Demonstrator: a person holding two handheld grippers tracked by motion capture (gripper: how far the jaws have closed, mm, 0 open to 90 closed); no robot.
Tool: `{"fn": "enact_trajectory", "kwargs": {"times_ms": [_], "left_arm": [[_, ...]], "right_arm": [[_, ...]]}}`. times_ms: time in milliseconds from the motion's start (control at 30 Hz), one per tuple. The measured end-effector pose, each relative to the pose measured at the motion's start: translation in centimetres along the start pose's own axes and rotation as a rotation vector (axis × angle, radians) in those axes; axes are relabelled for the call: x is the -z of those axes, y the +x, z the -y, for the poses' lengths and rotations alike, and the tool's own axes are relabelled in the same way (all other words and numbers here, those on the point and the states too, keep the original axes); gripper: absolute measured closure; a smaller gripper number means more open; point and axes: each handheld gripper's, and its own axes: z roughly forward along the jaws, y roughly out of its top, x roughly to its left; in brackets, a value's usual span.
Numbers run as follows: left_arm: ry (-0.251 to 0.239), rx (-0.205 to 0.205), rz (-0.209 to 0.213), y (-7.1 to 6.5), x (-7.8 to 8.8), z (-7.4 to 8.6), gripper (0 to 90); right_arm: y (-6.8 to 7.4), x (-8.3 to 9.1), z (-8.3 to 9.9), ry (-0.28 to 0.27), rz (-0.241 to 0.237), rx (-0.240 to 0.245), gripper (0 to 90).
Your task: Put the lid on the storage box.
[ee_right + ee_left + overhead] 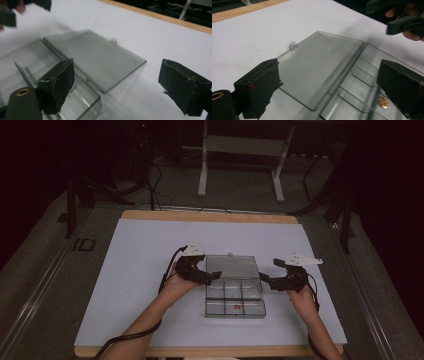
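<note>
Jaws of both grippers stand wide apart and hold nothing. The left gripper (212, 276) hangs at the left side of the clear plastic box (235, 301), with its jaws spread over the hinge line, one above the lid (317, 67) and one above the compartments. The right gripper (264, 279) is at the right side of the box, one of its jaws low over the near corner of the tray and the other over the bare sheet.

The box lies in the middle of the white sheet (140, 270) that covers the table (210, 216). Its lid is thrown fully back and rests flat behind the tray, so the compartments are free from above. A small reddish piece (384, 102) sits in one compartment of the near row. I think the two grippers flank the box to keep it steady or to take hold of the lid.
</note>
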Motion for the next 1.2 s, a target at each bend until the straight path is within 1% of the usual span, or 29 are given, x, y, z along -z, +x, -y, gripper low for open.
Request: {"fn": "enact_trajectory", "kwargs": {"times_ms": [33, 67, 133, 200, 233, 267, 300, 333, 367, 433, 467, 500, 567, 633, 700, 733, 767, 800, 833, 867, 900, 933, 967, 1000, 1033, 1067, 1100, 1133, 1200], "left_arm": [[0.002, 0.008, -0.004, 0.2, -0.1, -0.1, 5.4], [0.002, 0.008, -0.004, 0.2, -0.1, -0.1, 5.7], [0.002, 0.015, -0.016, 0.6, -0.5, -0.2, 6.4], [0.0, 0.035, -0.015, 1.0, -0.9, -0.3, 6.4], [0.0, 0.044, -0.022, 1.1, -1.0, -0.4, 6.4], [-0.006, 0.053, -0.029, 1.3, -1.2, -0.5, 6.4], [-0.007, 0.056, -0.031, 1.4, -1.3, -0.6, 6.4], [-0.002, 0.061, -0.038, 1.5, -1.5, -0.7, 6.4], [0.003, 0.068, -0.036, 1.6, -1.7, -0.7, 6.4], [0.026, 0.09, -0.048, 1.9, -2.1, -0.7, 6.5], [0.029, 0.101, -0.044, 2.1, -2.2, -0.7, 6.6], [0.041, 0.115, -0.044, 2.3, -2.4, -0.6, 6.6], [0.049, 0.154, -0.034, 2.7, -2.7, -0.4, 7.9], [0.064, 0.187, -0.037, 2.9, -3.0, -0.2, 12.7], [0.082, 0.2, -0.035, 3.0, -3.2, 0.1, 14.7], [0.076, 0.207, -0.03, 3.0, -3.3, 0.2, 15.7], [0.083, 0.207, -0.036, 3.0, -3.3, 0.3, 15.7], [0.091, 0.216, -0.042, 3.1, -3.4, 0.4, 15.8], [0.096, 0.225, -0.043, 3.2, -3.4, 0.6, 16.9], [0.114, 0.241, -0.053, 3.3, -3.5, 0.7, 17.6], [0.122, 0.257, -0.053, 3.4, -3.6, 0.8, 19.2], [0.123, 0.263, -0.049, 3.5, -3.6, 0.9, 19.2], [0.138, 0.272, -0.057, 3.6, -3.8, 1.1, 19.8], [0.14, 0.28, -0.054, 3.6, -3.8, 1.2, 20.1], [0.147, 0.3, -0.04, 3.8, -3.9, 1.3, 20.1], [0.147, 0.3, -0.04, 3.8, -3.9, 1.3, 21.0], [0.161, 0.314, -0.039, 3.9, -4.0, 1.5, 21.2], [0.165, 0.319, -0.036, 3.9, -4.1, 1.5, 21.9], [0.175, 0.305, -0.03, 3.9, -4.2, 1.7, 22.5]], "right_arm": [[-0.2, -0.1, -0.1, -0.009, -0.008, -0.013, 13.3], [-0.2, -0.1, -0.1, -0.009, -0.008, -0.013, 13.3], [-0.6, -0.6, -0.3, -0.021, -0.038, -0.042, 13.3], [-0.8, -1.0, -0.3, -0.012, -0.028, -0.042, 13.3], [-0.9, -1.2, -0.3, -0.013, -0.025, -0.042, 13.2], [-1.0, -1.4, -0.4, -0.022, -0.03, -0.053, 12.7], [-1.2, -1.7, -0.4, -0.03, -0.026, -0.079, 12.7], [-1.2, -2.0, -0.6, -0.03, 0.005, -0.096, 13.0], [-1.3, -2.2, -0.6, -0.029, 0.018, -0.101, 12.9], [-1.5, -2.6, -0.7, -0.033, 0.006, -0.113, 12.8], [-1.5, -2.8, -0.8, -0.034, -0.003, -0.124, 12.9], [-1.5, -3.0, -0.8, -0.036, 0.0, -0.12, 13.5], [-1.4, -3.4, -0.9, -0.015, 0.019, -0.108, 14.1], [-1.3, -3.8, -0.9, 0.005, 0.029, -0.098, 14.2], [-1.3, -4.2, -0.9, 0.019, 0.022, -0.103, 14.2], [-1.3, -4.3, -0.8, 0.024, 0.018, -0.106, 14.3], [-1.3, -4.5, -0.8, 0.025, 0.019, -0.111, 14.4], [-1.4, -4.6, -0.7, 0.028, 0.021, -0.112, 14.4], [-1.4, -4.7, -0.7, 0.031, 0.021, -0.118, 14.4], [-1.4, -4.8, -0.6, 0.033, 0.018, -0.123, 14.4], [-1.4, -4.8, -0.6, 0.037, 0.015, -0.123, 14.4], [-1.4, -4.9, -0.5, 0.042, 0.017, -0.119, 14.4], [-1.3, -5.0, -0.5, 0.047, 0.017, -0.117, 14.4], [-1.3, -5.1, -0.4, 0.054, 0.013, -0.113, 14.4], [-1.2, -5.2, -0.4, 0.056, 0.013, -0.108, 14.5], [-1.2, -5.2, -0.4, 0.056, 0.013, -0.108, 14.5], [-1.1, -5.4, -0.3, 0.07, 0.009, -0.105, 15.2], [-1.1, -5.5, -0.2, 0.074, 0.009, -0.104, 15.3], [-1.0, -5.6, -0.2, 0.083, 0.008, -0.102, 15.5]]}}
